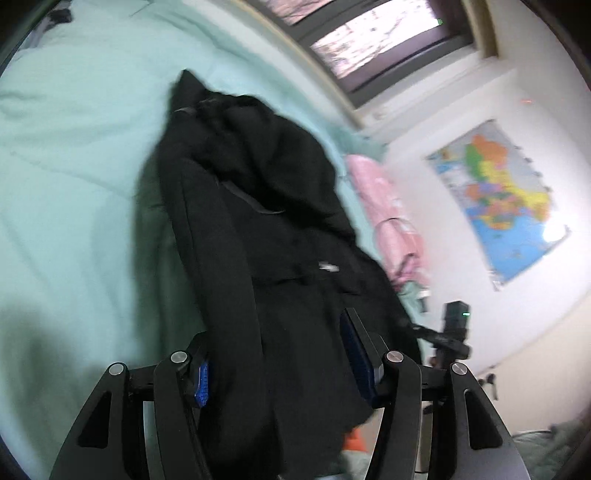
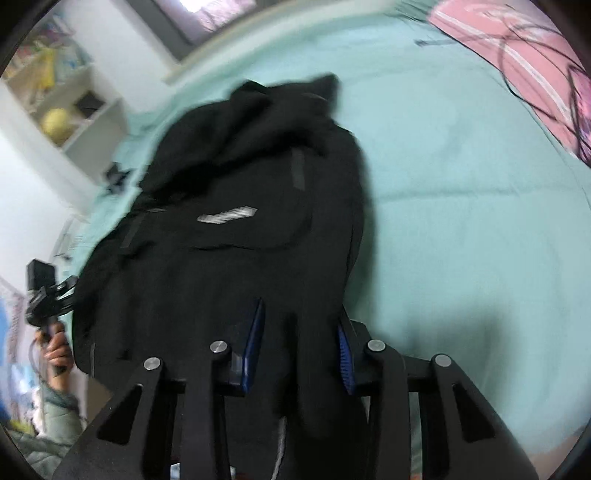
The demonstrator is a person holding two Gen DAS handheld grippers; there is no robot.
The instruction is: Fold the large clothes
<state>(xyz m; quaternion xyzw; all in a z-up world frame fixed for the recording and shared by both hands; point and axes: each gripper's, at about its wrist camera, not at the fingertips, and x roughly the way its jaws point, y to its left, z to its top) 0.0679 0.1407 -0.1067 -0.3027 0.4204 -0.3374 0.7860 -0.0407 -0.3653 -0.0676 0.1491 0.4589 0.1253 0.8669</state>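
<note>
A large black jacket (image 1: 258, 221) is held up over a mint-green bed (image 1: 74, 147); its far end with the hood trails toward the bed. My left gripper (image 1: 280, 354) has the jacket's near edge bunched between its blue-padded fingers (image 1: 356, 354). In the right wrist view the same jacket (image 2: 240, 206) shows a grey stripe logo, and my right gripper (image 2: 299, 347) has a fold of its edge between its fingers (image 2: 255, 343). The other gripper (image 2: 48, 295) shows at the left, held in a hand.
A pink quilt (image 1: 388, 214) lies at the bed's far side by the wall. A map poster (image 1: 498, 199) hangs on the wall under a window (image 1: 369, 33). A white shelf unit (image 2: 62, 103) stands beside the bed (image 2: 461, 184).
</note>
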